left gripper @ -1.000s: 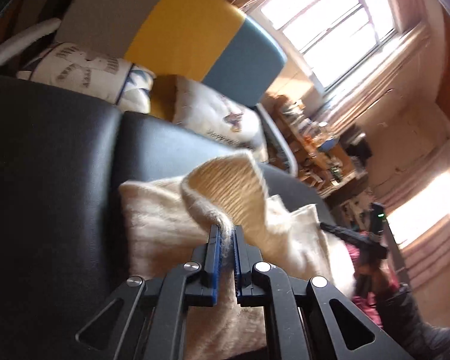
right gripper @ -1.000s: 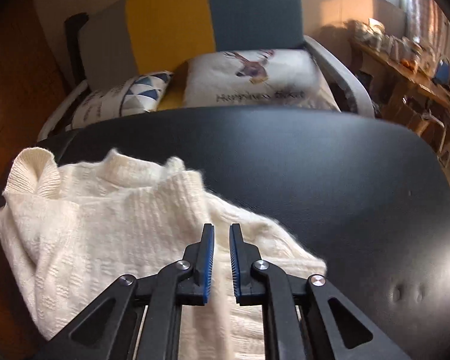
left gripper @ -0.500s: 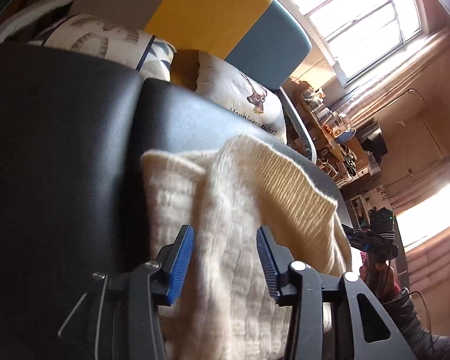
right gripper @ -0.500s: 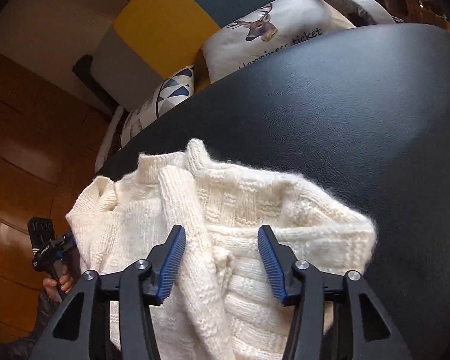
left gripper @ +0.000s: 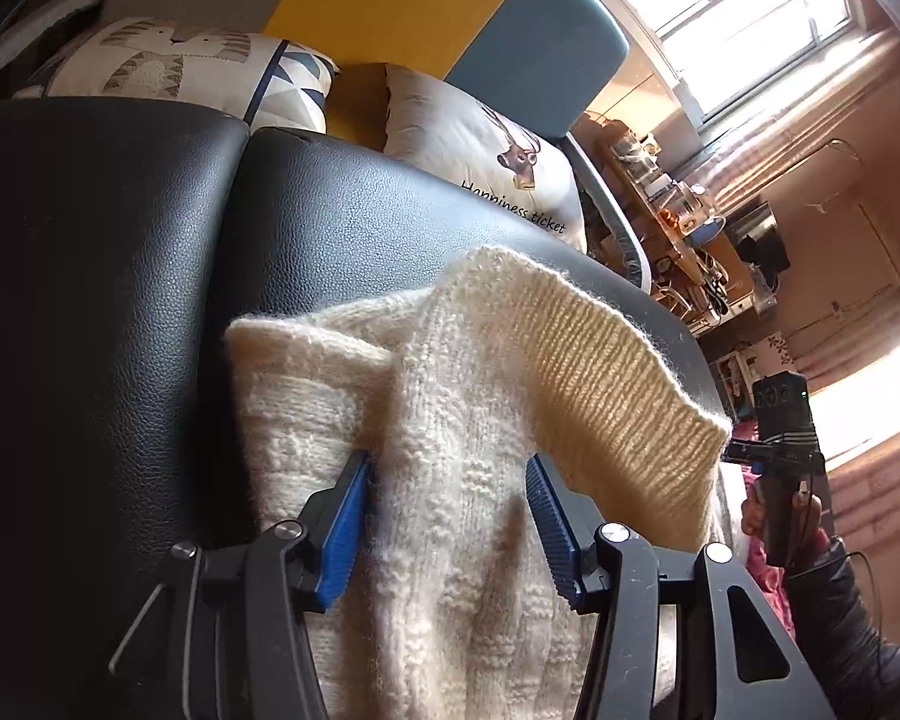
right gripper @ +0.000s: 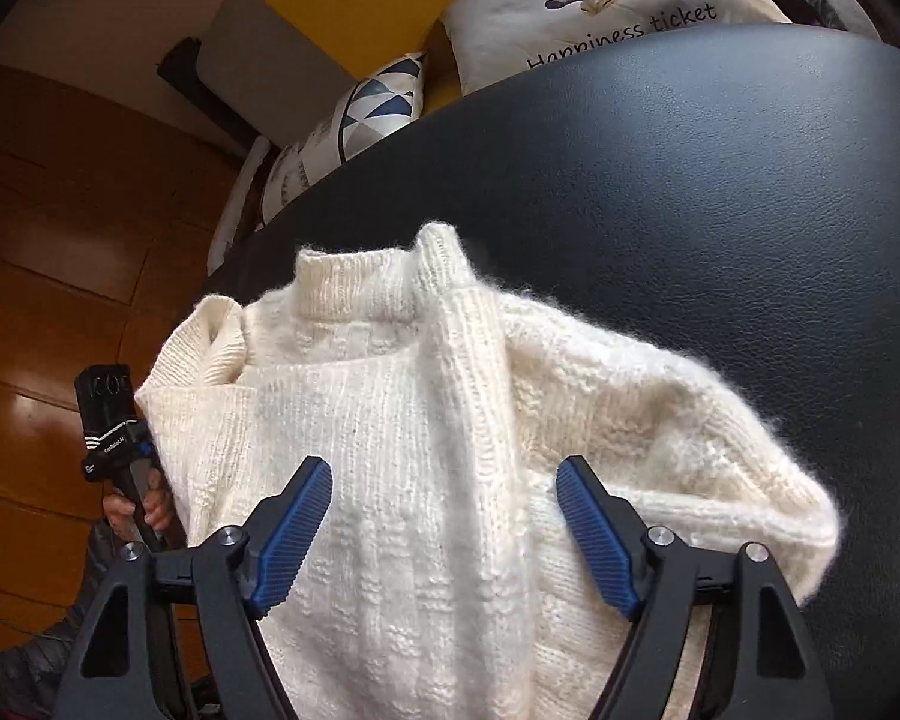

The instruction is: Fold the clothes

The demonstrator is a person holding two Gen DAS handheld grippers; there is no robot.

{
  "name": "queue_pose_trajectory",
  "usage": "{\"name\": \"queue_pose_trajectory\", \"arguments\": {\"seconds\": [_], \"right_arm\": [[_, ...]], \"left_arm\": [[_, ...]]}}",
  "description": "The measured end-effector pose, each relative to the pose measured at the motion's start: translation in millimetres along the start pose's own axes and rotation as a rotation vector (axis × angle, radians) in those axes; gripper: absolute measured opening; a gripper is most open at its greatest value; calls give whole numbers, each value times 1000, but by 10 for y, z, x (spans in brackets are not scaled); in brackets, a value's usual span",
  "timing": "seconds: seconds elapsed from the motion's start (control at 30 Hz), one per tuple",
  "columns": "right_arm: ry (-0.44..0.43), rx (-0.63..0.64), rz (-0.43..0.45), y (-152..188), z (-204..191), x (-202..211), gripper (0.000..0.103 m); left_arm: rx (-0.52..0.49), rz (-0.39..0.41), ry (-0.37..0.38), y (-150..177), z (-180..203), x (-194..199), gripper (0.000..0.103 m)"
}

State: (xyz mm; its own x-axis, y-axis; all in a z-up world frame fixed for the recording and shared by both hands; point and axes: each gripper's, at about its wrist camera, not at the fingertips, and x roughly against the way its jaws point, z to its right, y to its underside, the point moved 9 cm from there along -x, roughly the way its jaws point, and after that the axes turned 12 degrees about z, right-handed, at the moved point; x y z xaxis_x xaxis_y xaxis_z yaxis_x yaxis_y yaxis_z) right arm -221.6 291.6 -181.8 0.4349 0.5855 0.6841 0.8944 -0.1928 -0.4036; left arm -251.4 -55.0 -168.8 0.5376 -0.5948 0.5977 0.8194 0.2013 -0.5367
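A: Lying on the black padded surface [right gripper: 720, 192] is a cream knitted sweater [right gripper: 390, 420], its collar pointed away and both sleeves laid in over the body. Both sets of jaws are seen spread wide, with nothing gripped.

B: From the left, what is noted?

A: The left gripper [left gripper: 447, 516] is held over the sleeve there, whose ribbed cuff [left gripper: 618, 384] stands up loosely. In the middle, a ribbed band is draped over the chest. To the right, the right gripper [right gripper: 444, 534] is poised above the body, beside a thick doubled edge.

B: How is it judged to handle?

A: Soft, limp and fuzzy, fairly bulky; sagging is expected when lifted. A doubled edge or the lower hem is probably best pinched, layers taken together.
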Motion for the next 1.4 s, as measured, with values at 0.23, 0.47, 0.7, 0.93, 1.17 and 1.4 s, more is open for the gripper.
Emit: {"name": "queue_pose_trajectory", "arguments": {"seconds": [0.23,0.47,0.7,0.93,1.17,1.4], "right_arm": [[203,96,59,61,-13,80,7],[402,391,205,-141,-629,597,6],[513,165,233,-91,136,642,6],[472,-6,253,96,520,451,6],[424,6,197,316,436,529,6],[378,10,242,592,272,885,21]], "left_arm": [[-49,10,-25,18,56,-19,54],[-171,96,-35,-52,254,279,7],[-161,125,-73,-191,175,387,7],[-101,42,-164,-61,-122,-1,8],[-86,-4,-151,242,-79,195,8],[-35,56,-180,591,-60,874,26]]}}
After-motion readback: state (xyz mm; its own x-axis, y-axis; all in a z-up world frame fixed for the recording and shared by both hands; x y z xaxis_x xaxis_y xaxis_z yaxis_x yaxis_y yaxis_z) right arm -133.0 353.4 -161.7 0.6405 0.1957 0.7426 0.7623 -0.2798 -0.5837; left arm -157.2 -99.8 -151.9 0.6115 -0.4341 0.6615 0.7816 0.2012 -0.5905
